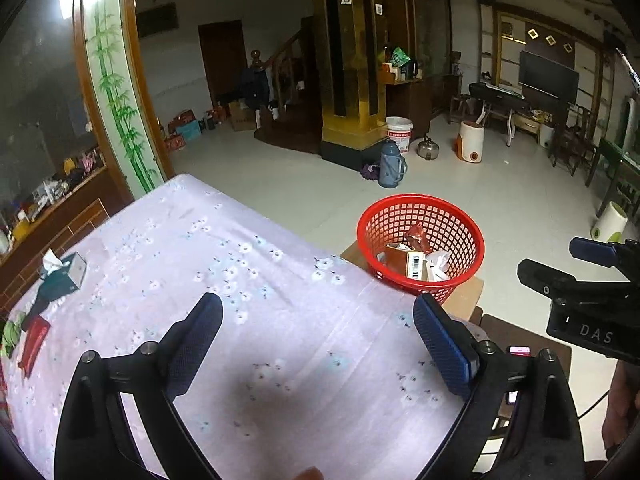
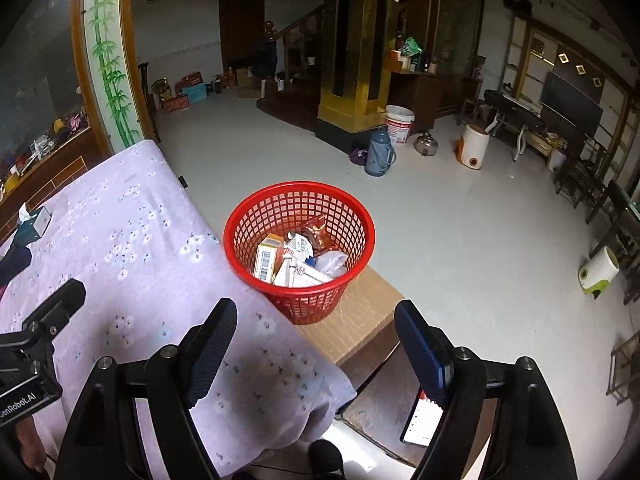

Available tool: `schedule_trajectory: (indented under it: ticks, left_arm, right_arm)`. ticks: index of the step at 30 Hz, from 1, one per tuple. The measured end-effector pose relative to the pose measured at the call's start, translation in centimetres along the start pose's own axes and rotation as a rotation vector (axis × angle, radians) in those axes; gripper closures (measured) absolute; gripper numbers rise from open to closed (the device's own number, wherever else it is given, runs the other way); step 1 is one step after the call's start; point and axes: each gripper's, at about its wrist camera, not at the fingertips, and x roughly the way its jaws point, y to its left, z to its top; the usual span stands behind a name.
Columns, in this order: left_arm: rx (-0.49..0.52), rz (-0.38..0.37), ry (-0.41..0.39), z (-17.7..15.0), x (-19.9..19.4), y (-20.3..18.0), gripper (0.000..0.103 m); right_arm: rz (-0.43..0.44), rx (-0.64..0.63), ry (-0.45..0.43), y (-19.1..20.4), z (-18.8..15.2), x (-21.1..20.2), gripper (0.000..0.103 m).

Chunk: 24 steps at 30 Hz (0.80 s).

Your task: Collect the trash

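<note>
Two grippers spread, empty: left gripper, right gripper. Red packet only in left view.

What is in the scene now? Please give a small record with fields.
left gripper: open, empty, above the lilac flowered tablecloth
right gripper: open, empty
red plastic mesh basket: on a cardboard box beside the table, holding cartons and wrappers
teal tissue box: on the cloth, far left

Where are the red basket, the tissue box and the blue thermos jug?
Red plastic mesh basket (image 2: pixel 240 258): right wrist view, left rim.
Teal tissue box (image 1: pixel 66 276): left wrist view, its side.
Blue thermos jug (image 2: pixel 379 156): right wrist view, its body.
</note>
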Motion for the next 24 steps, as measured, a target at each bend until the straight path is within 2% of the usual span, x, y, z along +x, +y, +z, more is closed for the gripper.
schedule_trajectory:
  ticks: [5, 14, 19, 24]
  left_arm:
    - [0.015, -0.015, -0.009, -0.4, -1.1, 0.1, 0.008]
    - [0.032, 0.005, -0.012, -0.6, -2.1, -0.5, 0.008]
    - [0.04, 0.041, -0.003, -0.8, -2.3, -1.1, 0.008]
    - [0.016, 0.031, 0.008, -1.0, -2.3, -1.0, 0.008]
  right_arm:
    - [-0.015, 0.008, -0.011, 0.4, -0.5, -1.0, 0.019]
    - [-0.023, -0.004, -0.025, 0.6, -0.5, -1.8, 0.019]
    - [-0.023, -0.007, -0.027, 0.5, -0.6, -2.0, 0.019]
    - [-0.022, -0.013, -0.025, 0.4, -0.7, -2.2, 0.019]
